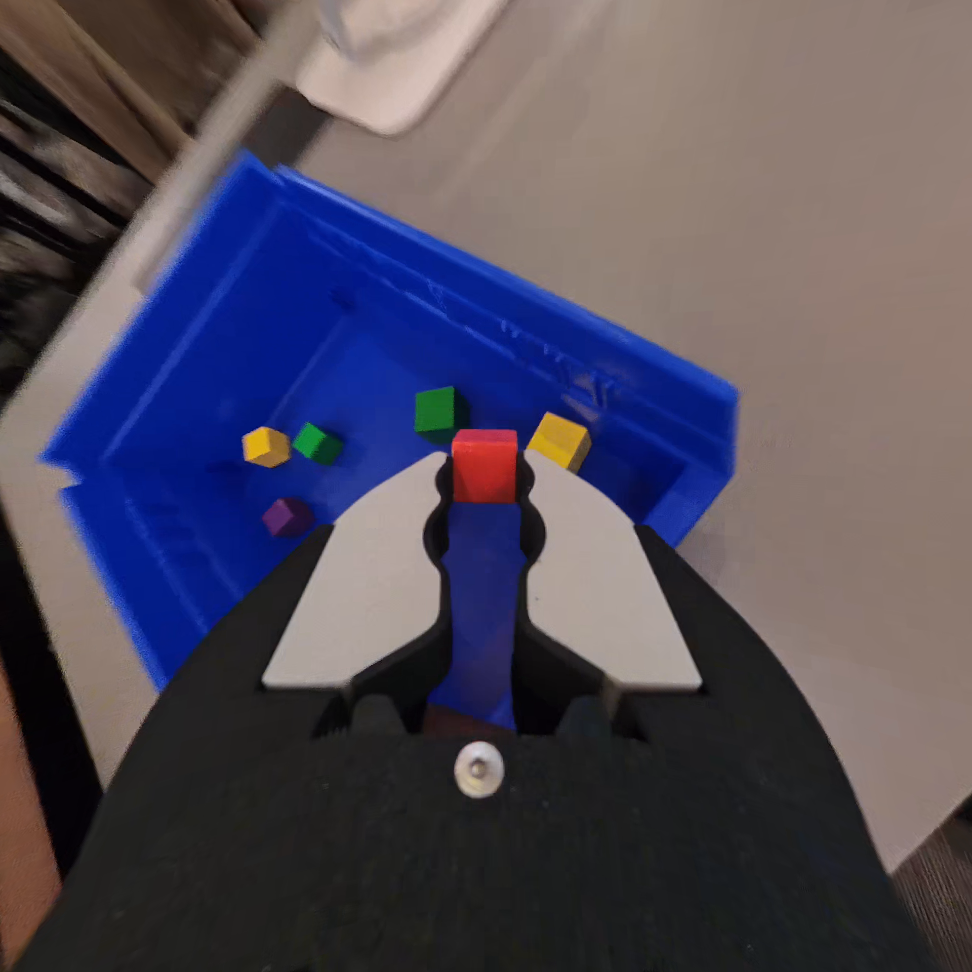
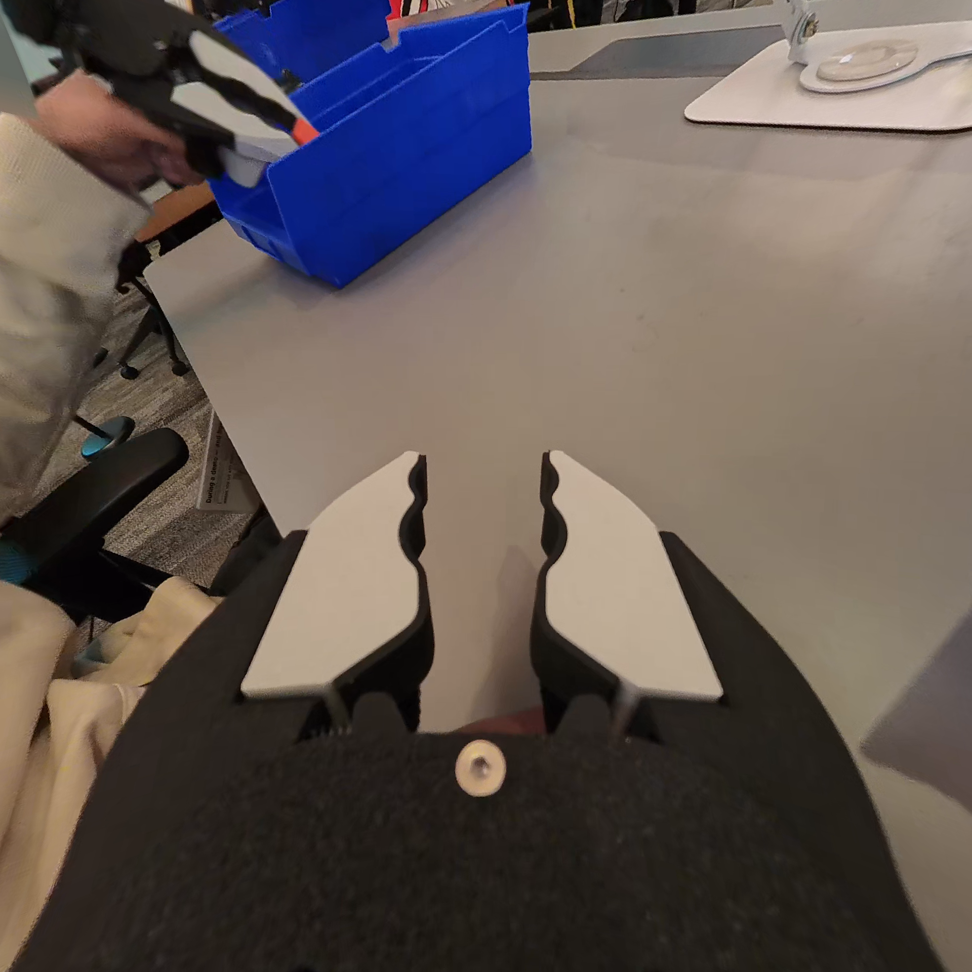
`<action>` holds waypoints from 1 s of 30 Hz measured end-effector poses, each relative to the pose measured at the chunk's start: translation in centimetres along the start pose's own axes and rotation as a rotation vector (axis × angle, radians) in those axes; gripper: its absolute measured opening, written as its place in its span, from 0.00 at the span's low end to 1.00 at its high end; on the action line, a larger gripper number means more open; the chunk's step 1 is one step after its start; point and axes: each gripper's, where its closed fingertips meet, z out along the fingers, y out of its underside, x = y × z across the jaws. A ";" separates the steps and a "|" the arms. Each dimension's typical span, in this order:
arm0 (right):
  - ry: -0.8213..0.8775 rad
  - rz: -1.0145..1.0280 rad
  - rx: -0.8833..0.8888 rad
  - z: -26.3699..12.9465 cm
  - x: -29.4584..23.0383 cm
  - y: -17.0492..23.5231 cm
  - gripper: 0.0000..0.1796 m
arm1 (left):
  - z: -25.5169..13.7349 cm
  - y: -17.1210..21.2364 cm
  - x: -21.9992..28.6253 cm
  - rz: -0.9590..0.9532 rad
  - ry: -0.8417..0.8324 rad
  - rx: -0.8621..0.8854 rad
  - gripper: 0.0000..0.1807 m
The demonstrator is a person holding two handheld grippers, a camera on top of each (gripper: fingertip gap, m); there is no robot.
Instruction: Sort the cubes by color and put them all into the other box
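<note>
Left hand-held gripper (image 1: 484, 465) clamped on the red cube (image 1: 484, 465), held above the blue box (image 1: 221, 336). Grip sits right at the fingertips, so a jolt could twist it free and drop it back among the loose green, yellow and purple cubes. Cube: small, matte red, sharp-edged. Right hand-held gripper (image 2: 484, 463) spread apart, empty over the bench (image 2: 684, 315).
</note>
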 end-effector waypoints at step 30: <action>-0.776 0.685 0.129 3.6 -5.4 -7.8 0.13 | 0.5 -17.7 22.4 0.171 0.330 0.685 0.22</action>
